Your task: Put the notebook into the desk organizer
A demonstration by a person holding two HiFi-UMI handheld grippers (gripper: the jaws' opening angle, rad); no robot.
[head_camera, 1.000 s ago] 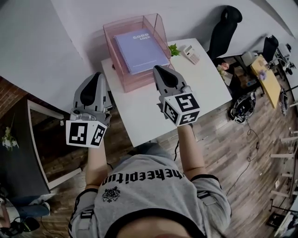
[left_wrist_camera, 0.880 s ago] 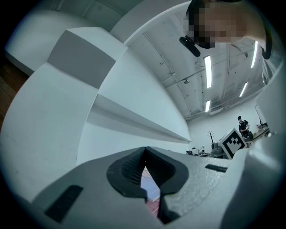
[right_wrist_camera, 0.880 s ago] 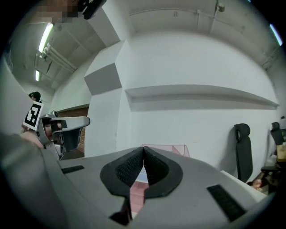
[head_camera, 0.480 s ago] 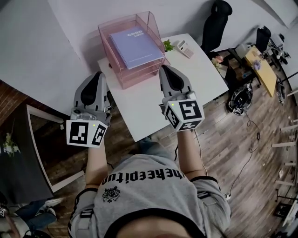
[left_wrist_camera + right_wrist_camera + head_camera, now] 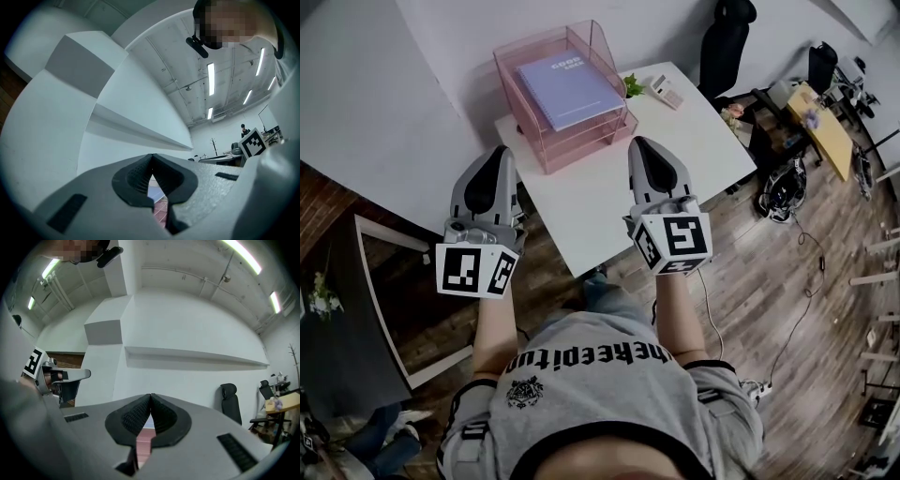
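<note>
The notebook (image 5: 565, 89) lies in the far desk organizer (image 5: 581, 145); my left tongs (image 5: 497, 156) and right tongs (image 5: 640, 146), pressed together and empty, need only rest.

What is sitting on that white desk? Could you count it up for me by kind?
organizer: 1
notebook: 1
plant: 1
calculator: 1
Total: 4
</note>
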